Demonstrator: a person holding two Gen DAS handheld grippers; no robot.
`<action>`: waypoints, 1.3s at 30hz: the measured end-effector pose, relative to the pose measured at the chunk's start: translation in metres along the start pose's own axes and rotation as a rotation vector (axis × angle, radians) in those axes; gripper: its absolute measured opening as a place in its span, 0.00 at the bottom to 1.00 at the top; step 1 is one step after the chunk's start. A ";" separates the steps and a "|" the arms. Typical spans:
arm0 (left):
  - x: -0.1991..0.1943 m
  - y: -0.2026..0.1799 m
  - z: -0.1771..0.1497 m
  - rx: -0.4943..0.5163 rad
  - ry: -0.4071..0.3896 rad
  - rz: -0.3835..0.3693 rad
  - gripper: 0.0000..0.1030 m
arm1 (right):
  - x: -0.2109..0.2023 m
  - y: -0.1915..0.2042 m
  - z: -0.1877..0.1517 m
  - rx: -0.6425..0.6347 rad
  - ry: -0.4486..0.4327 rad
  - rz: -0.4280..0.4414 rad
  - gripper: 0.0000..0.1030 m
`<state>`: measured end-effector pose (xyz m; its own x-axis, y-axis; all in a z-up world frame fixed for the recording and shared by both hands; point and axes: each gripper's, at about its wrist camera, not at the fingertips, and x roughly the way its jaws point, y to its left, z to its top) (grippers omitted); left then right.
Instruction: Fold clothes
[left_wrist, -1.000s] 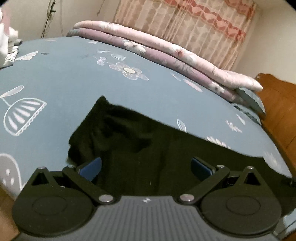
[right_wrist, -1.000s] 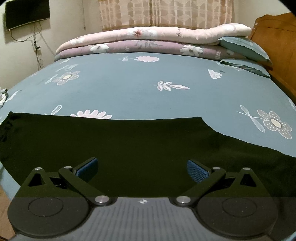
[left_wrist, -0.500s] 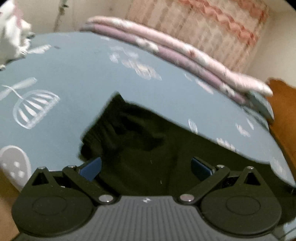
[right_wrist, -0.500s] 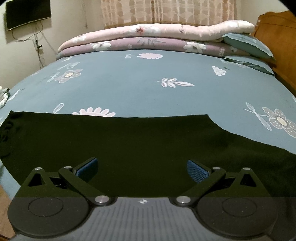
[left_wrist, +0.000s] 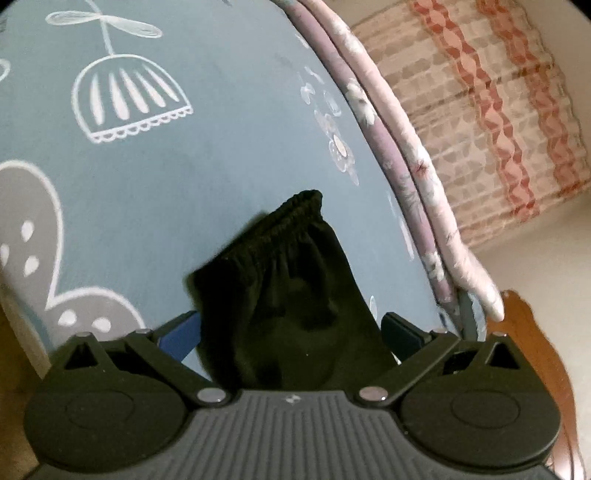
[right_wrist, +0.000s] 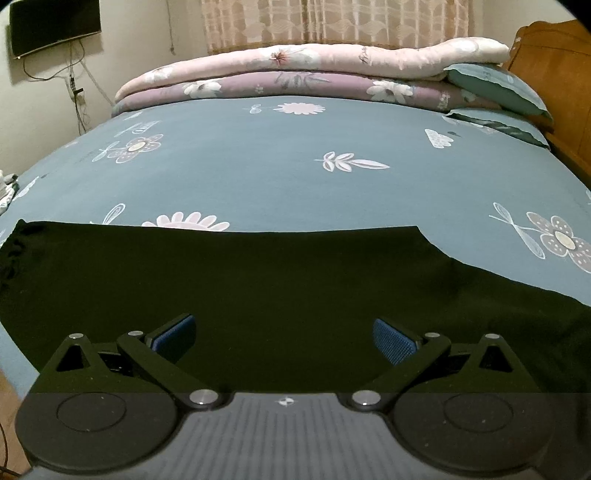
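Black pants (right_wrist: 280, 280) lie flat on the bed (right_wrist: 295, 177), ready to fold.
Both grippers, left (left_wrist: 291, 332) and right (right_wrist: 284, 332), have fingers spread, holding nothing.

Open bedsheet (right_wrist: 295, 177) beyond, folded quilts (right_wrist: 295, 70) far edge

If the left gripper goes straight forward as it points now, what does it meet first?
Most likely the black garment: its gathered waistband end lies between the open fingers of the left gripper. Depth is unclear; beyond it is the blue bedsheet.
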<state>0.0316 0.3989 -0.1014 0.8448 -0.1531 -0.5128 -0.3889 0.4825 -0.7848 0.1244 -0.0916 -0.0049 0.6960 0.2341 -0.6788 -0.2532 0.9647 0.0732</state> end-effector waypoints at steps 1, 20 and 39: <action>0.004 -0.002 0.003 0.017 0.009 0.004 0.99 | 0.001 0.000 0.000 0.000 0.001 0.001 1.00; -0.007 -0.003 -0.018 0.084 0.075 -0.038 0.99 | 0.007 0.006 -0.001 0.005 0.011 0.020 1.00; -0.005 -0.009 -0.008 0.107 0.056 0.033 0.98 | 0.012 0.091 0.030 -0.241 -0.042 0.258 1.00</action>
<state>0.0276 0.3881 -0.0941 0.8092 -0.1825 -0.5584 -0.3717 0.5771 -0.7272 0.1293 0.0026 0.0157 0.6142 0.4759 -0.6295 -0.5721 0.8180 0.0602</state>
